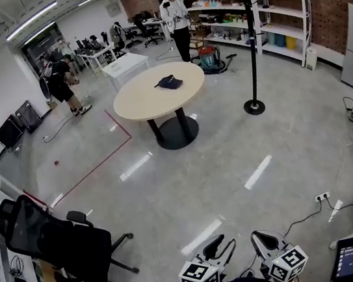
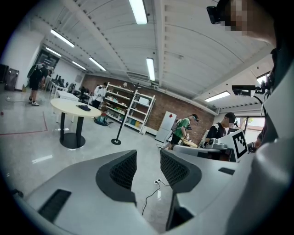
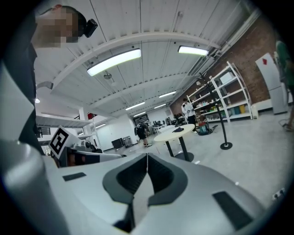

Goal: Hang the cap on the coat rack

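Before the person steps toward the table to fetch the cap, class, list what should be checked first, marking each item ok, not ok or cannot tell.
1. Cap lies in the open on the round table, nothing on top of it: ok.
2. Left gripper jaws apart and empty, ready to grasp: ok.
3. Right gripper ready to grasp: not ok, its jaws are shut with nothing between them.
4. Coat rack stands upright on the floor beside the table: ok.
5. A hook on the rack is free: cannot tell, too small to see.
6. Cap within reach of the grippers: not ok, both are far from the table.
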`<move>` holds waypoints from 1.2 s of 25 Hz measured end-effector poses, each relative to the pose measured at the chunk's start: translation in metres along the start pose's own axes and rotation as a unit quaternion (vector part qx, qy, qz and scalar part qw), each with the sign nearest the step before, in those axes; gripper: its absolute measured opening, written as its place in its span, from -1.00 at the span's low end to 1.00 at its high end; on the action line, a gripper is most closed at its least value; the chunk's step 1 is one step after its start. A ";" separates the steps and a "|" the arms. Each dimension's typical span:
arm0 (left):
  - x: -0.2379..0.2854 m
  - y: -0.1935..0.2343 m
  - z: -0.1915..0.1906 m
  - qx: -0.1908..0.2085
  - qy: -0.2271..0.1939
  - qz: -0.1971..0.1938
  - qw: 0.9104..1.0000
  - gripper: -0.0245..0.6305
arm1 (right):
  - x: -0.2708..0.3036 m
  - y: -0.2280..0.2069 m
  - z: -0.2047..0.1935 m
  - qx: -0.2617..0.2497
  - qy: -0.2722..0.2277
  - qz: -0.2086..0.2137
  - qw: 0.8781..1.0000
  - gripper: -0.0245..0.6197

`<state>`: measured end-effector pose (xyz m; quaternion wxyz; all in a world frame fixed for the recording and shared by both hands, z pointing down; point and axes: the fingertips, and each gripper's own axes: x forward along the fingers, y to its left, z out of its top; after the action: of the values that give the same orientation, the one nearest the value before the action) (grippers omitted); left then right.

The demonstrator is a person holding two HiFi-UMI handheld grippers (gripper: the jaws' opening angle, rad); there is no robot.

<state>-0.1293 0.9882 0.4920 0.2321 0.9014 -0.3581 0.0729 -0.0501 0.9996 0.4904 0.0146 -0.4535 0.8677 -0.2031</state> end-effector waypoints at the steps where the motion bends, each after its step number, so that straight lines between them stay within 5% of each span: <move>1: 0.003 -0.004 -0.003 -0.001 0.000 0.002 1.000 -0.40 | -0.004 -0.004 -0.001 0.002 0.001 0.000 1.000 -0.91; 14: 0.026 0.016 0.000 -0.010 0.008 0.033 0.999 -0.41 | 0.017 -0.034 0.005 0.005 0.003 0.005 1.000 -0.91; 30: 0.054 0.170 0.079 -0.041 -0.026 -0.008 0.999 -0.40 | 0.177 -0.045 0.045 -0.020 0.015 -0.044 0.999 -0.91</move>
<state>-0.2079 0.8097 0.5005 0.2595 0.8959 -0.3591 0.0327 -0.1097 0.8211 0.4937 -0.0169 -0.4881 0.8510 -0.1929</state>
